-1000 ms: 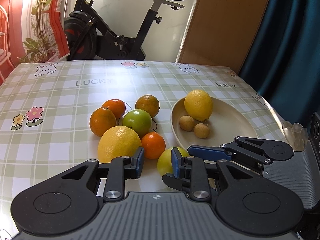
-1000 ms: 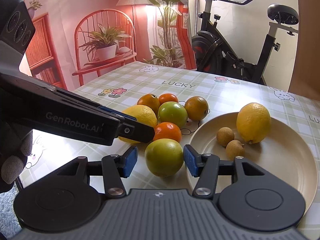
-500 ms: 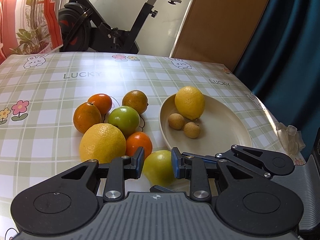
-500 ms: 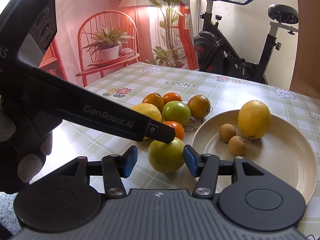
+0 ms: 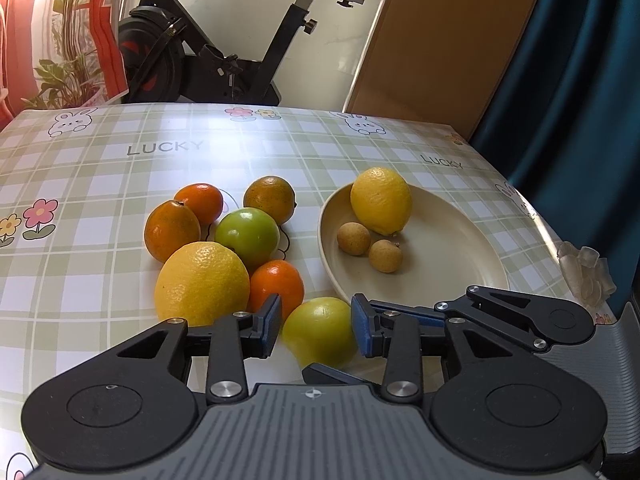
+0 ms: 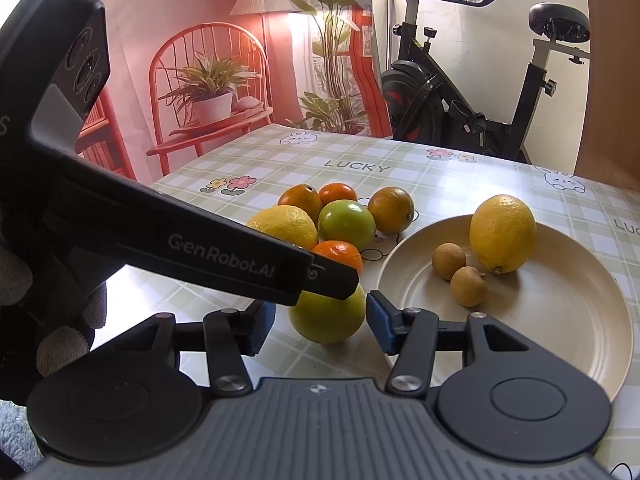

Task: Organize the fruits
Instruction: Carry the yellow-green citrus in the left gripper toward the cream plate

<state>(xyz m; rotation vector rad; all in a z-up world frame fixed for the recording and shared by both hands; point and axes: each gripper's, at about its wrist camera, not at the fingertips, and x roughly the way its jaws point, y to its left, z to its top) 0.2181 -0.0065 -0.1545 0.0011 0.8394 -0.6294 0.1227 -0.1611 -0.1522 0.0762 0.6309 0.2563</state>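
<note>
Left wrist view: left gripper (image 5: 316, 326) with jaws parted, having just been opening; a yellow-green fruit (image 5: 320, 332) sits between the blue pads (image 5: 272, 322), and a thin gap shows on each side, so nothing is grasped. The right gripper (image 5: 400, 316) enters from 3 o'clock, one finger along the fruit's far right side and another finger tip showing under the fruit at 6 o'clock.

Right wrist view: the right gripper (image 6: 320, 320) also brackets the same yellow-green fruit (image 6: 326, 314), jaws released, with the pads clear of the skin on both sides. The left gripper (image 6: 336, 280) crosses from 9 o'clock, and its finger tip lies over the top of the fruit. A gloved hand (image 6: 52, 320) holds it at the left edge.

The fruit rests on the checked tablecloth (image 5: 120, 184), just beside the rim of the cream plate (image 5: 452, 256), which lies toward 2 o'clock from it. On the plate: a lemon (image 5: 381, 200) and two longans (image 5: 353, 238). At 11 o'clock of the fruit lies a cluster touching one another: a large lemon (image 5: 202, 282), a green apple (image 5: 247, 235) and four oranges (image 5: 276, 284). An exercise bike (image 5: 224, 40) stands beyond the table at 12 o'clock
</note>
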